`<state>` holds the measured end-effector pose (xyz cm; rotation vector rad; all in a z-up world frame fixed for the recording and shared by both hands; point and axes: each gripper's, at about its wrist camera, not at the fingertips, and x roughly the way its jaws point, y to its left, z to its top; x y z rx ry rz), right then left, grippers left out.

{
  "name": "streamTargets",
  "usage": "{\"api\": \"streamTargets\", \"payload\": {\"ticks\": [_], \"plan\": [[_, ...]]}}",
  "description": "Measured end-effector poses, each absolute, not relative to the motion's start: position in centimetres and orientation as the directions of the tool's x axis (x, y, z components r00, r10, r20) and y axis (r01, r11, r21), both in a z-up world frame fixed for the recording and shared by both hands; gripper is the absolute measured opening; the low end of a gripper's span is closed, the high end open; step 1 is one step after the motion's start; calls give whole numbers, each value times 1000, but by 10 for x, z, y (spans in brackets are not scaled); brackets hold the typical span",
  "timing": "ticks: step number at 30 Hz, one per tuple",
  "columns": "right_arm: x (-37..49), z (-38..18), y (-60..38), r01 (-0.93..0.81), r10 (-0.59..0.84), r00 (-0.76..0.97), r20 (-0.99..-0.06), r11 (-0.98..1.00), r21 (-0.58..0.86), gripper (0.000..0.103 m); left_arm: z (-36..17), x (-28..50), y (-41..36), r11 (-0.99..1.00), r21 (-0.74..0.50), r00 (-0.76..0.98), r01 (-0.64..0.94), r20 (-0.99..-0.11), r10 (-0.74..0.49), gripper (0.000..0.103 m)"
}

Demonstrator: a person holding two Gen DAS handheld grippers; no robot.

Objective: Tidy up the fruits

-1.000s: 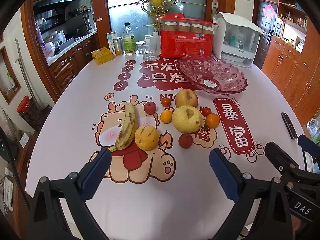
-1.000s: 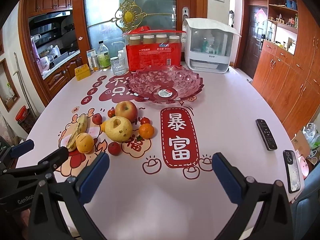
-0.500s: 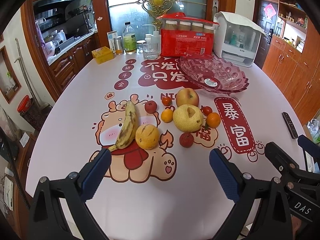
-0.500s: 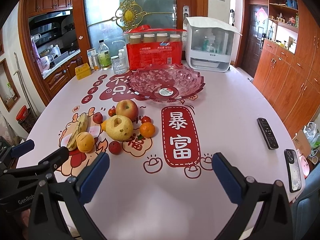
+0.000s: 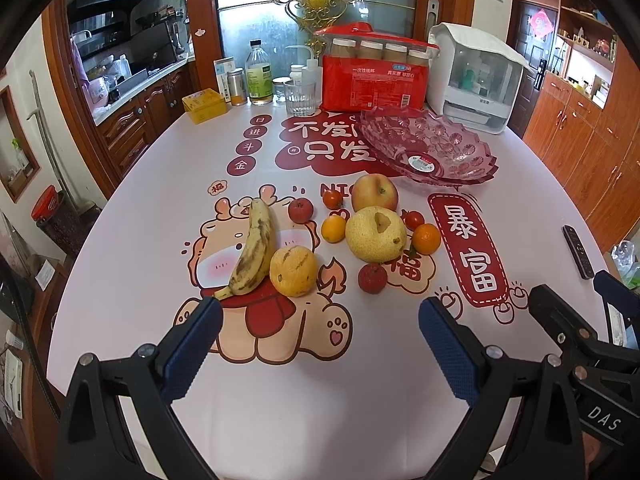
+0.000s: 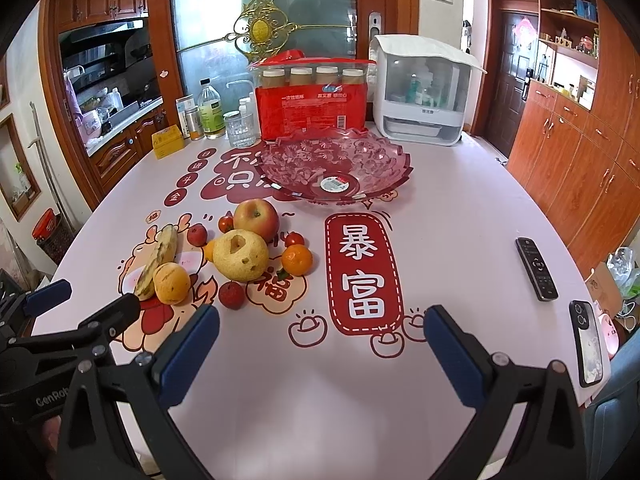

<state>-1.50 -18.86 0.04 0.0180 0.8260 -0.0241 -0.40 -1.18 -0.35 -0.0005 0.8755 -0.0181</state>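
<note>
Lying loose on the printed tablecloth (image 5: 120, 240), the fruit I am here to organize sits in one cluster near the table's middle, none of it in the pink glass bowl (image 5: 424, 148) that stands empty just behind it. A large pale pear (image 5: 375, 234) holds the centre of the group, with a red-yellow apple (image 5: 375, 192) touching it on the far side. A spotted banana (image 5: 254, 252) lies to the left, leaning against a blemished orange (image 5: 293, 271). Small pieces fill the gaps: a mandarin (image 5: 426, 239) just right of the pear, a small yellow citrus (image 5: 333, 229) just left of it, two cherry tomatoes (image 5: 333, 199) beside the apple, and two little red fruits (image 5: 372, 278), one near the camera and one by the banana's tip.

My left gripper (image 5: 320, 332) hangs above the cloth short of the fruit, its blue-padded fingers (image 5: 192, 344) spread wide and holding nothing. My right gripper (image 6: 322, 338) hovers beside it over bare cloth, likewise spread and empty, with the pear (image 6: 240, 255) and mandarin (image 6: 297, 259) ahead to its left and the bowl (image 6: 334, 168) straight beyond.

Behind the bowl stand a red pack of paper cups (image 5: 374, 76), a white storage box (image 5: 476, 80), a drinking glass (image 5: 300, 98), a bottle (image 5: 259, 74) and a yellow box (image 5: 205, 105). A remote control (image 6: 536, 274) and a phone (image 6: 586, 342) lie well apart at the right edge.
</note>
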Motion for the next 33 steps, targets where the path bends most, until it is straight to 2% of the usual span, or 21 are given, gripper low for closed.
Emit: {"api": "streamTargets", "payload": {"ticks": [9, 18, 25, 28, 30, 33], "plan": [[-14, 2, -184, 2, -7, 692, -721, 1000, -8, 102, -8, -2, -2, 1000, -12, 662, 13, -749, -18, 97], [-5, 35, -184, -10, -39, 772, -634, 997, -74, 102, 16, 5, 11, 999, -44, 687, 32, -724, -54, 97], [14, 55, -183, -81, 20, 779, -627, 994, -69, 102, 29, 15, 16, 999, 12, 699, 45, -715, -23, 99], [29, 53, -180, -121, 44, 759, -650, 990, -74, 96, 29, 21, 20, 999, 24, 707, 39, -707, -10, 99], [39, 48, -178, -148, 53, 741, -669, 985, -86, 86, 28, 27, 24, 999, 22, 703, 44, -711, -15, 99], [55, 36, -175, -175, 61, 706, -705, 980, -91, 84, 19, 38, 32, 999, 21, 684, 33, -730, -8, 99]]}}
